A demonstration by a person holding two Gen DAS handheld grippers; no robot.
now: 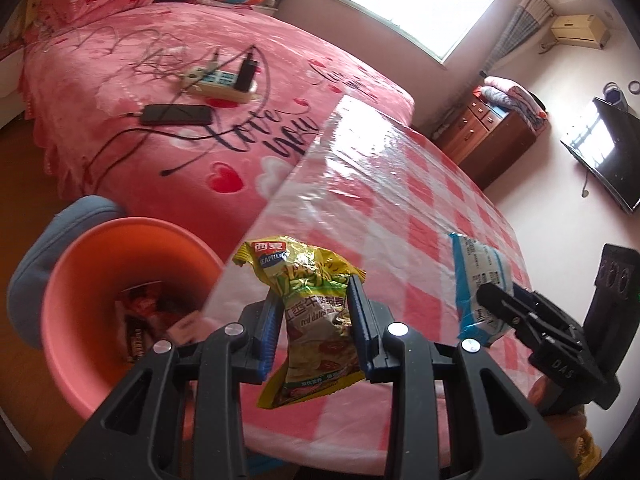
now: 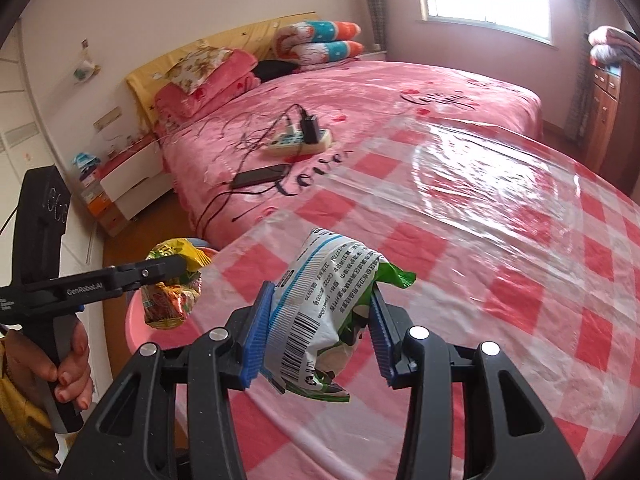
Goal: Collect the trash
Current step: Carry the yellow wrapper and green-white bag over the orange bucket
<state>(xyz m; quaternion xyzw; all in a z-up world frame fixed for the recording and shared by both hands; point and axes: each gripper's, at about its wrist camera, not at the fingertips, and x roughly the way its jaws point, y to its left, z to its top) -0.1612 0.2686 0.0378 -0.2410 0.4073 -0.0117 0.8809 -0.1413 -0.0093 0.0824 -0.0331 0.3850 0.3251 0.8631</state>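
Note:
My left gripper (image 1: 316, 304) is shut on a yellow-green snack bag (image 1: 312, 320), held above the table's left edge beside an orange-pink bin (image 1: 80, 280) that holds several wrappers. My right gripper (image 2: 320, 312) is shut on a white, blue and green snack bag (image 2: 320, 312) above the table. In the left wrist view the right gripper (image 1: 496, 300) and its bag (image 1: 480, 280) show at the right. In the right wrist view the left gripper (image 2: 176, 268) holds the yellow bag (image 2: 172, 296) over the bin's rim (image 2: 134, 328).
The table (image 1: 400, 184) has a pink-and-white checked cloth under clear plastic. Behind it is a pink bed (image 1: 160, 80) with a phone (image 1: 176, 115), a power strip (image 1: 220, 84) and cables. A blue stool (image 1: 44, 248) stands by the bin. A wooden dresser (image 1: 492, 136) and TV (image 1: 608, 152) are at the right.

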